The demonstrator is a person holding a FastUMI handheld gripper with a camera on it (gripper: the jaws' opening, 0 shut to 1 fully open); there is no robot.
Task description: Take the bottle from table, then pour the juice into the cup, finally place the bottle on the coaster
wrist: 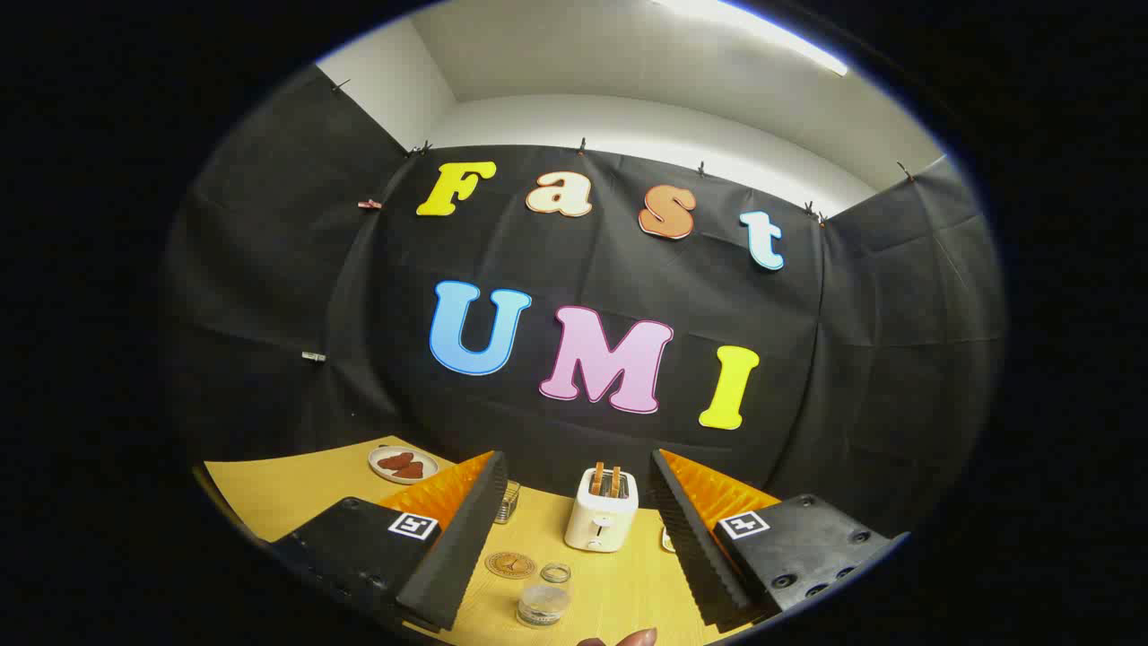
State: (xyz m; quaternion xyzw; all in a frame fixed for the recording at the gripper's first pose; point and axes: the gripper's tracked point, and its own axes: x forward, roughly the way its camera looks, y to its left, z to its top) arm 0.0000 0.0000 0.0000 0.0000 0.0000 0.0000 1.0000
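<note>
Gripper view shows my gripper (574,529) with its fingers spread wide and nothing between them, held above the wooden table (269,498). Low in the frame, between the fingers, stands a small clear cup (543,603), with what looks like a second clear ring (556,572) just behind it; the round coaster (510,564) lies just to their left. A white toaster (601,520) with two slices standing up sits beyond them, centre bottom. A plate (403,464) of reddish-brown pieces rests at lower left. A small glass jar (507,502) peeks from behind the left finger. I cannot pick out the bottle.

My judgement: the take is not yet begun. To do it well I should tilt down, find the bottle, then close squarely on its body, staying clear of the cup.

No brand or label is legible; the coaster's print is too small to read.
</note>
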